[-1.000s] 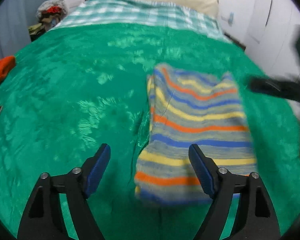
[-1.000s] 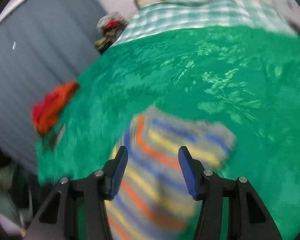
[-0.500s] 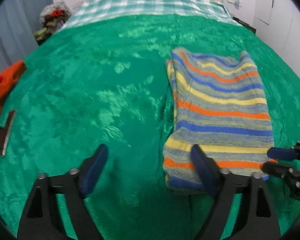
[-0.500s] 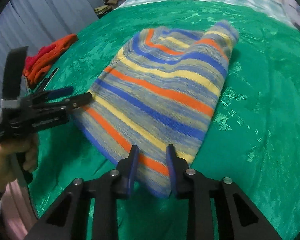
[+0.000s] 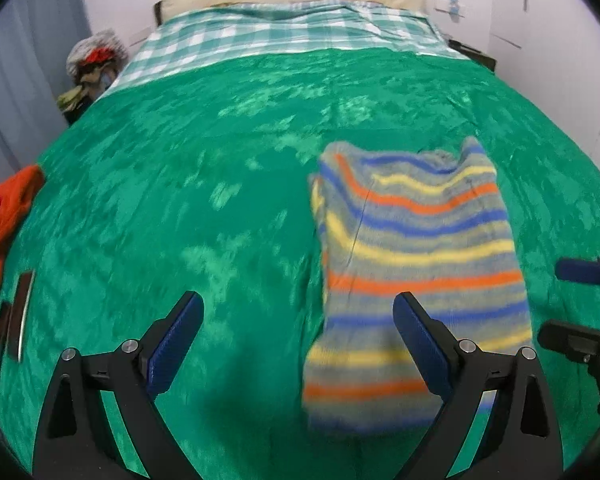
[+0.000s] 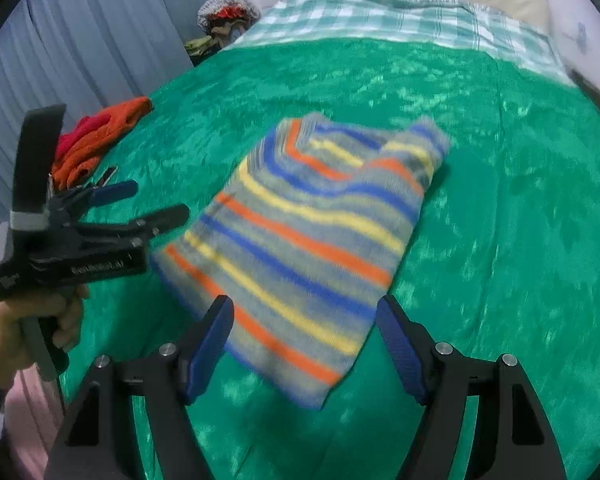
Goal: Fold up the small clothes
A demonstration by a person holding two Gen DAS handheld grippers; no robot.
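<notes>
On shiny green bedspread [image 5: 220,152], folded rectangular striped knit sweater [image 5: 416,264] lies flat.

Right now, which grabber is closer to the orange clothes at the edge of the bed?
Left. The left gripper hangs near the orange clothes; the right gripper hangs beyond the striped sweater.

A line of white lettering ran along the body of the left hand-held gripper [image 6: 140,208]; too blurred to read; nothing else legible.

Both wrist cameras look from the bed's near end toward its far pillow, sharing the striped sweater [image 5: 416,264] [image 6: 312,240] nearby.
</notes>
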